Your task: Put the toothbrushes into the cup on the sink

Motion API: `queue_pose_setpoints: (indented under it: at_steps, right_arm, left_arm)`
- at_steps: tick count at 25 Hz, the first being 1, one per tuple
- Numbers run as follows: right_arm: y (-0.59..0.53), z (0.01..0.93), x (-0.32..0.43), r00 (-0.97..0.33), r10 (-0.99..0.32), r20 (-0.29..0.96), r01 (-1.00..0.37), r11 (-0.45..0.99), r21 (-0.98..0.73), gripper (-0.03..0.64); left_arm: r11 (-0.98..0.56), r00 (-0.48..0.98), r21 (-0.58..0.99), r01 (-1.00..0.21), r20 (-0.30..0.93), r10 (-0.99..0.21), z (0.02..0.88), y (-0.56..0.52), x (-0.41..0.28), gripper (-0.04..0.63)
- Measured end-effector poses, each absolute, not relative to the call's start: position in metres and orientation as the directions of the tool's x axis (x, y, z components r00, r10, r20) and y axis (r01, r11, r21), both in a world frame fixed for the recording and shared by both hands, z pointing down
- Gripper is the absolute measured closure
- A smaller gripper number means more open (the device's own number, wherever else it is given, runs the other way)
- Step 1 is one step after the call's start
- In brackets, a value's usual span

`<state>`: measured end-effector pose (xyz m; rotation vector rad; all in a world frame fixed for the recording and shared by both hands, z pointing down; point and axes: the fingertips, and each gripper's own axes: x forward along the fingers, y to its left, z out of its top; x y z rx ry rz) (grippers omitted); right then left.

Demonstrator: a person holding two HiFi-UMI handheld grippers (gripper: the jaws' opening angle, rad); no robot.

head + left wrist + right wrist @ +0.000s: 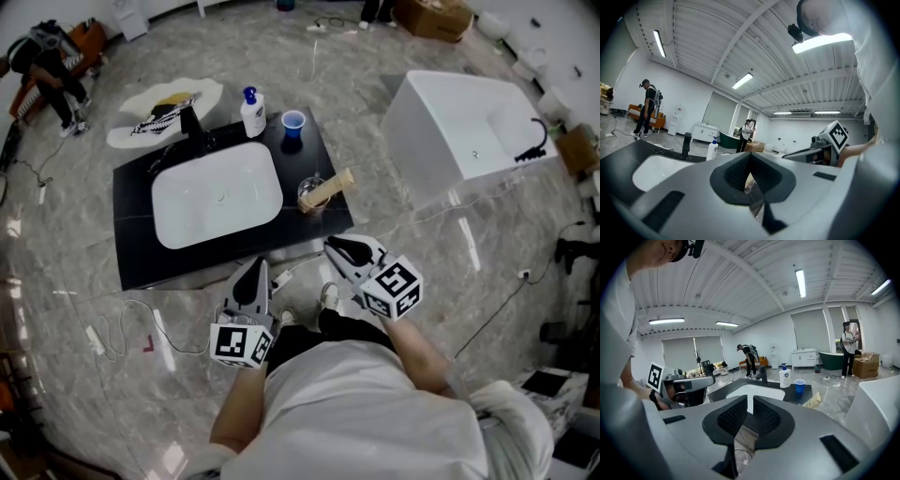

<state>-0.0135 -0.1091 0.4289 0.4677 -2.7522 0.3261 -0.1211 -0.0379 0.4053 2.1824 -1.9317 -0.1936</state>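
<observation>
- Nothing held: left gripper pinched together, right gripper a slit apart (the 2 hanging off the countertop's front edge).
- Seemingly done: beige toothbrush-like pack leaning in clear cup, right edge.

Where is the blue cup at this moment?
In the head view, the blue cup stands at the far right corner of the black counter, just right of the white pump bottle.

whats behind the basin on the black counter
A faucet, a soap bottle and a blue cup stand on the counter behind the basin. The cup's inside is too small to make out.
</observation>
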Motion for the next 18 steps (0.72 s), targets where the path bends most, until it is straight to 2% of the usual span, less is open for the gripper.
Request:
queue_pose_setpoints:
  at_steps: [6,18]
  right_arm:
    - [-0.104,0.418,-0.008,-0.896,-0.292,0.335,-0.356,0.923,-0.149,0.555]
    - [-0.127,0.398,0.019,-0.859,-0.428,0.28,-0.468,0.879,-0.09,0.563]
  left_arm:
    - [-0.119,0.138,0.251,-0.961,0.059,-0.989,0.403,-0.038,-0.115,0.592]
    - [-0.057,0.073,0.222,-0.973,0.061,-0.995,0.398,-0.036,-0.152,0.592]
